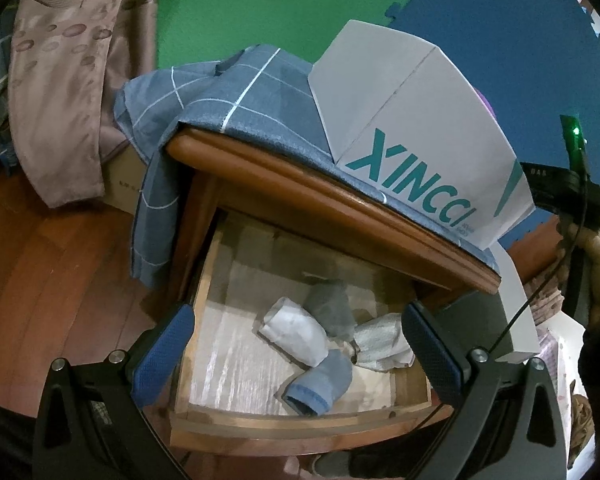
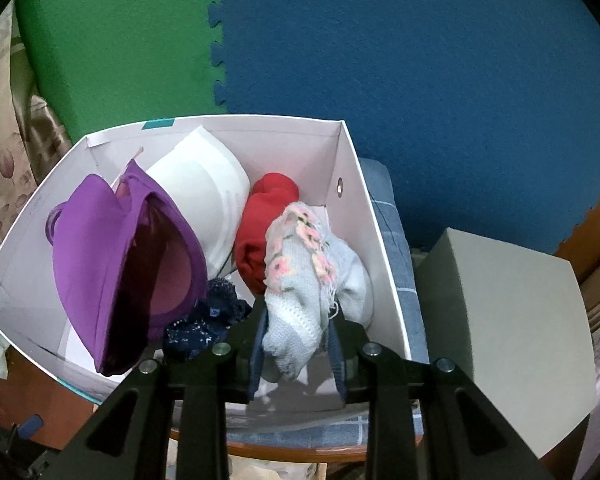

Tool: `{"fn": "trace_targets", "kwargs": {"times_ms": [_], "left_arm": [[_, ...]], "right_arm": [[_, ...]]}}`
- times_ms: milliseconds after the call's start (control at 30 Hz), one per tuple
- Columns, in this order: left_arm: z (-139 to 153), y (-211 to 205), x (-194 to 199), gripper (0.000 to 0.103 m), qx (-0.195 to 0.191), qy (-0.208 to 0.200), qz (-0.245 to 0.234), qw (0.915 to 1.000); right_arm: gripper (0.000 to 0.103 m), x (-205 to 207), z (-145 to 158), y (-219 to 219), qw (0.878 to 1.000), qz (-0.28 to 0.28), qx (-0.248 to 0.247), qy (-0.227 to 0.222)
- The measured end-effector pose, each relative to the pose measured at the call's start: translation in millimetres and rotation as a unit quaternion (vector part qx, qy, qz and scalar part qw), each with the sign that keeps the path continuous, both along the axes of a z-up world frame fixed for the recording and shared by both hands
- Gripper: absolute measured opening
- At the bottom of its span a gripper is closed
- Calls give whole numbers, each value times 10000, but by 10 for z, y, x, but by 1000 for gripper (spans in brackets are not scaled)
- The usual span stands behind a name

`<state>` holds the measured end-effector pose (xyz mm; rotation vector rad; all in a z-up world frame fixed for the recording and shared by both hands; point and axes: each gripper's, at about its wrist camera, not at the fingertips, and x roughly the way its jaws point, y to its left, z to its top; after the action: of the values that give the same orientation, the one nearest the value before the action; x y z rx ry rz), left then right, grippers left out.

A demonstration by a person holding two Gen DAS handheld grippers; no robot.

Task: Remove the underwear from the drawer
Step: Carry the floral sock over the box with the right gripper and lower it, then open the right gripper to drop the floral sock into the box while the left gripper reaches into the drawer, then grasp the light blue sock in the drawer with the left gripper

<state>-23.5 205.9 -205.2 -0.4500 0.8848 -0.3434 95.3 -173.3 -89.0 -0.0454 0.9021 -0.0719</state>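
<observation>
Drawer point(image 1: 204, 320): pulled out under the wooden stand, so the clothes inside can be reached from above.

Rolls point(image 1: 316, 340): four small rolled pieces lie close together in the drawer, white, grey and blue. These look like underwear not yet taken out.

Left gripper point(image 1: 296, 340): jaws wide apart, holding nothing. It hangs above the drawer, pointing down at the rolls, likely to grab one next.

Box point(image 2: 352, 168): a white box sits on the blue cloth point(image 1: 236, 92) on top of the stand. It seems to be where the taken-out pieces go.

Right gripper point(image 2: 298, 340): squeezed tight on a white knit piece point(image 2: 296, 300) with pink flowers. It holds the piece over the box, low inside, probably to drop it there.

In the box: a purple bra point(image 2: 112, 256), a white cup point(image 2: 208, 196), a red piece point(image 2: 260, 216) and a dark blue piece point(image 2: 208, 320) already lie there.

Next: the right jaws must open so the knit piece falls in.
</observation>
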Motion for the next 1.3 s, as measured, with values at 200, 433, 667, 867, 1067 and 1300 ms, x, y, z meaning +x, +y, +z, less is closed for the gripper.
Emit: {"fn": "trace_targets", "kwargs": {"times_ms": [200, 433, 667, 867, 1067, 1300], "left_arm": [[-33, -14, 0, 102, 137, 7, 26, 9999], [-65, -62, -21, 102, 472, -46, 22, 9989], [-139, -288, -45, 102, 897, -93, -472, 9948], [-309, -776, 67, 102, 1280, 454, -1316, 9820], [-566, -1522, 284, 102, 2110, 1136, -1903, 9520], [-1162, -2324, 349, 92, 3564, 1894, -2802, 8710]], "right_arm": [[52, -25, 17, 25, 9999, 2, -36, -152], [64, -556, 443, -78, 9908, 156, 422, -1274], [85, -1506, 271, -392, 9870, 169, -285, -1572], [85, -1972, -507, -769, 9918, 98, 272, -1241], [85, -1921, -516, -764, 9903, 198, 346, -1329], [85, -2011, -488, -758, 9892, 304, 227, -1413]]}}
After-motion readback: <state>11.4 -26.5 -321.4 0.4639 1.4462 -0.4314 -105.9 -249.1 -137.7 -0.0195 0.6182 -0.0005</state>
